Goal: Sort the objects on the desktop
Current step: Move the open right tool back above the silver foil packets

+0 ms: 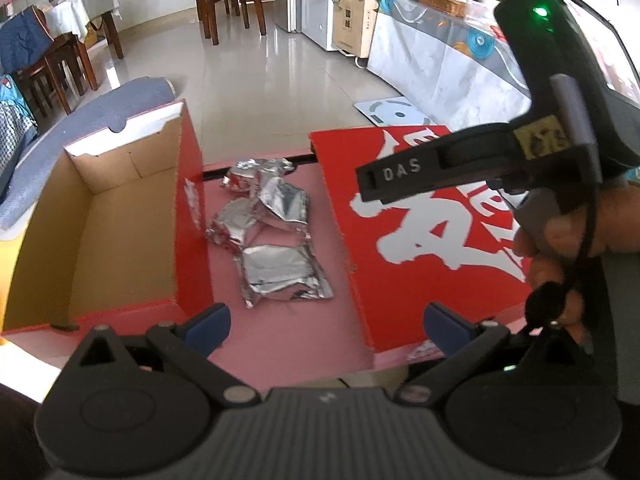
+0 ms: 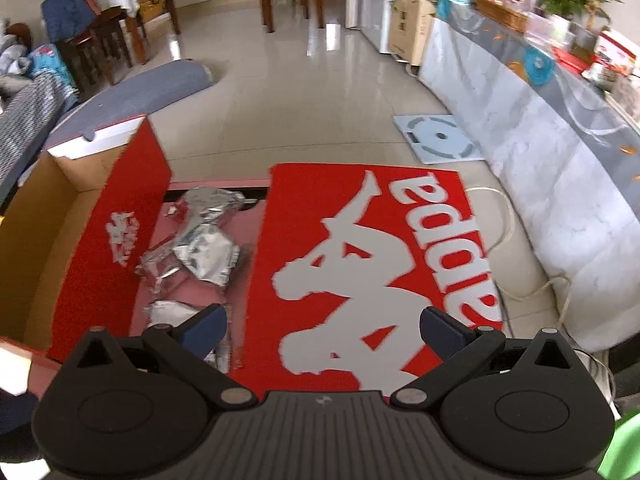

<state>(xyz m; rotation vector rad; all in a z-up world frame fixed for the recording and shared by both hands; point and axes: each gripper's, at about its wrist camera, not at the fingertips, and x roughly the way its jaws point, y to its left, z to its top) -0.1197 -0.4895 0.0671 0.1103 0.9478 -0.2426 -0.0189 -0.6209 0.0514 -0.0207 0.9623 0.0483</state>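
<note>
Lying between the open box (image 1: 100,216) and the red lid (image 1: 420,240), roughly 4 foil packets (image 1: 276,232) are resting on pink tabletop. Both grippers, left (image 1: 326,322) and right (image 2: 322,326), are hovering spread wide, empty.

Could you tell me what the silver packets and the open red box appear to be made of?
The packets look like metallised foil or foil-laminated plastic: shiny, mirror-like, sharply creased, with crimped flat edges. Which of the two cannot be told by sight. The box looks like cardboard: matt brown inner walls with fold lines and flaps, and a smooth red printed outer face with a white logo.
</note>
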